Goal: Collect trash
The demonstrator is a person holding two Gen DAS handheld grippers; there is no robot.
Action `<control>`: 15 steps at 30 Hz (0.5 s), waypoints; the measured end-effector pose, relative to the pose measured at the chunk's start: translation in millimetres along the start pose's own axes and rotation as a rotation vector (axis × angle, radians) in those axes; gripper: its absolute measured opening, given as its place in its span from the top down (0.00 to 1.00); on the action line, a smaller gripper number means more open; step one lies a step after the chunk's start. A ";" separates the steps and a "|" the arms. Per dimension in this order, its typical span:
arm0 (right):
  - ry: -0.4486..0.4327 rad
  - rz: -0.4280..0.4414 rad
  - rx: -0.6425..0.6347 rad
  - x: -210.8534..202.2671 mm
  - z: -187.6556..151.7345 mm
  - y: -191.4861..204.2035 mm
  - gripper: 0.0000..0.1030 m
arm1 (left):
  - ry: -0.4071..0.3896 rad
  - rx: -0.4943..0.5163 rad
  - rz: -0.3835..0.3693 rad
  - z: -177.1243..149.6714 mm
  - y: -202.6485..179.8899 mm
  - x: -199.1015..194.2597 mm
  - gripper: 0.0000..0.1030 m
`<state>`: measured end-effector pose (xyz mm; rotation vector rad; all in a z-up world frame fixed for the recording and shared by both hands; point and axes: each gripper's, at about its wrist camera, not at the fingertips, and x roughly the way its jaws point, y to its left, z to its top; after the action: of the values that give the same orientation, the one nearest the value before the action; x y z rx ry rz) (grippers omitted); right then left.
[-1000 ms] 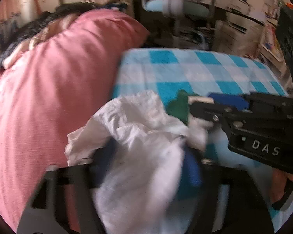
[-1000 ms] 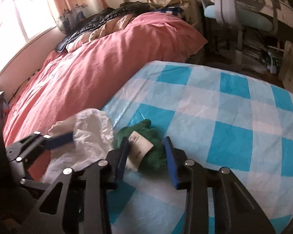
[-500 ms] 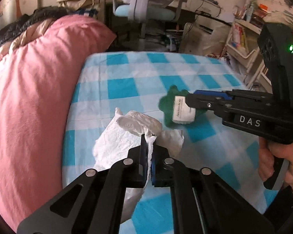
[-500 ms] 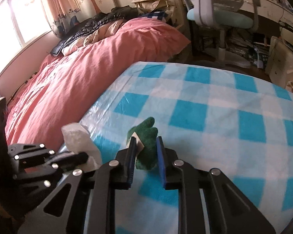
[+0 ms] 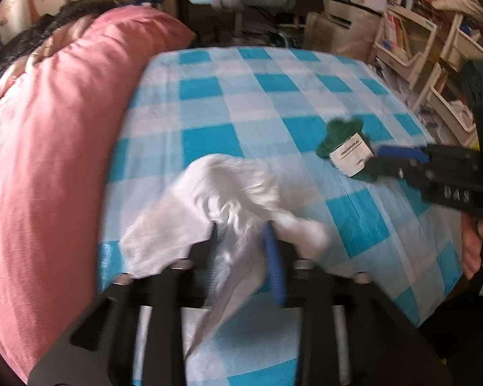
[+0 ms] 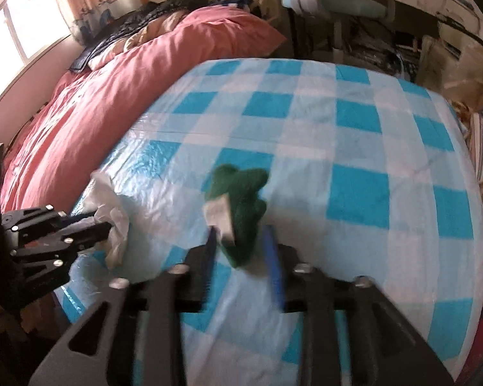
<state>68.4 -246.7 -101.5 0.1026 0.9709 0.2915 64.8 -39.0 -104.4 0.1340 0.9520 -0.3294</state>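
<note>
Opening half a second after clamping, left claw [image 5: 241, 241] and right claw [image 6: 241, 244] stand half-spread, bag [image 5: 228, 199] and green scrap [image 6: 241, 206] loose between the jaws over the tabletop [image 6: 354, 148], so neither is secured.

Ahead of my claws the checked counter [image 6: 354, 148] lies open; the pink duvet [image 5: 48, 160] walls my left side, shelving [image 5: 434, 64] my right.
</note>
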 end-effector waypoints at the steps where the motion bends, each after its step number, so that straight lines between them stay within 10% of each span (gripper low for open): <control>1: -0.007 -0.003 0.003 -0.7 -0.7 -1.4 0.49 | -0.016 -0.001 0.014 0.7 1.1 -2.8 0.54; 9: -0.003 0.006 -0.020 7.4 0.0 1.4 0.42 | 0.019 0.076 0.090 5.6 2.3 9.6 0.34; 15: -0.019 -0.007 -0.037 13.1 2.3 6.7 0.41 | 0.073 0.085 0.039 7.0 -1.5 28.5 0.41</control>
<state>75.9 -236.4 -109.2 0.0683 0.9467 0.3012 85.0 -48.5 -123.5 0.2433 1.0066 -0.3314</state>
